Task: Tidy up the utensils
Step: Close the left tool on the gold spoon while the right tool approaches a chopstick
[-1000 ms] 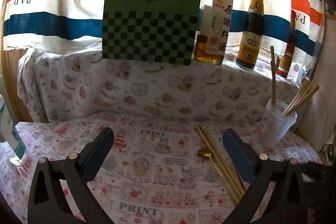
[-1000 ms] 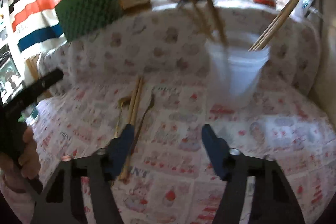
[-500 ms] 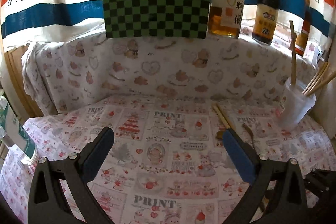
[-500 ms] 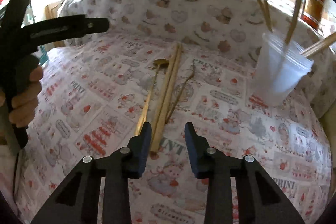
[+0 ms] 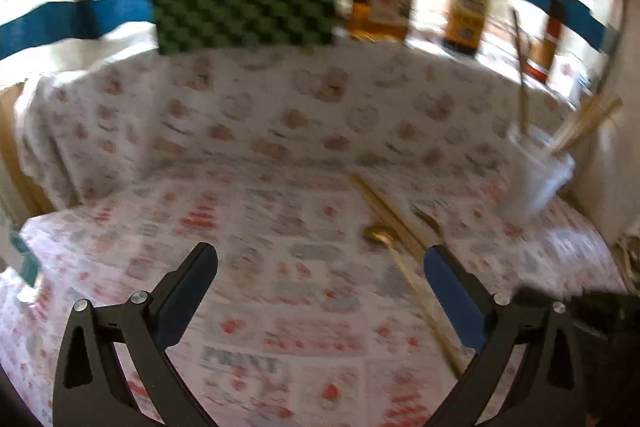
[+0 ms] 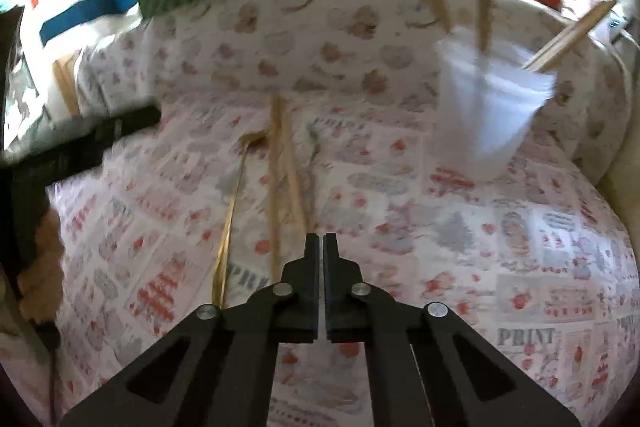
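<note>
Right tool (image 6: 321,241): jaws wide a second ago, now fully closed; whether the near end of a chopstick (image 6: 294,183) or the fork (image 6: 313,163) is pinched cannot be told; blur. Chopstick pair (image 6: 275,187) and gold spoon (image 6: 230,211) lie on the worktop (image 6: 460,247) just ahead-left of its tips; plastic cup (image 6: 490,115), already holding chopsticks, ahead-right. Left tool (image 5: 318,291): jaws wide, empty; utensils by its right finger. Judgement: pickup attempted; transfer to cup follows if the grip took.
</note>
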